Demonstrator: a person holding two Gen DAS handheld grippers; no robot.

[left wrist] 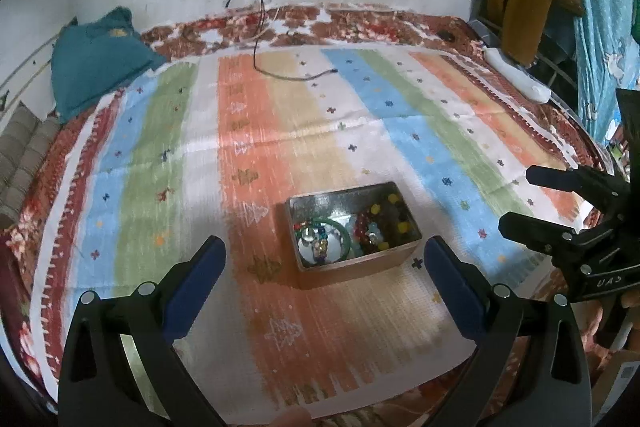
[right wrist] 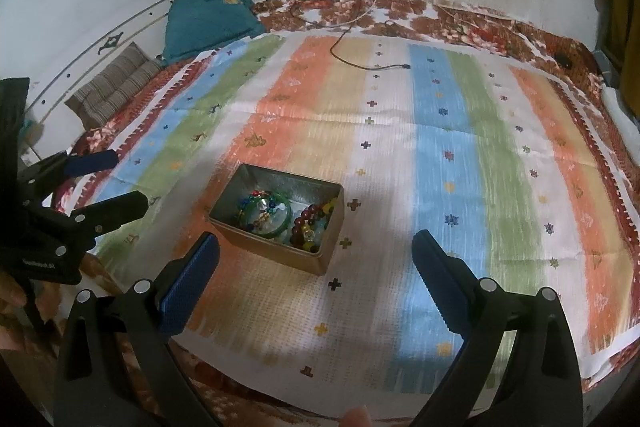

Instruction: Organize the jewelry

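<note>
A small open metal tin [right wrist: 280, 223] sits on a striped cloth [right wrist: 400, 155], holding all the jewelry I can see: a green bangle [right wrist: 276, 215] and beaded bracelets [right wrist: 312, 223]. My left gripper [left wrist: 324, 251] and right gripper [right wrist: 314, 247] hover nearby, both spread wide, holding nothing. This fits sorting finished or unpacking ahead. The cloth covers a bed against a white wall.
</note>
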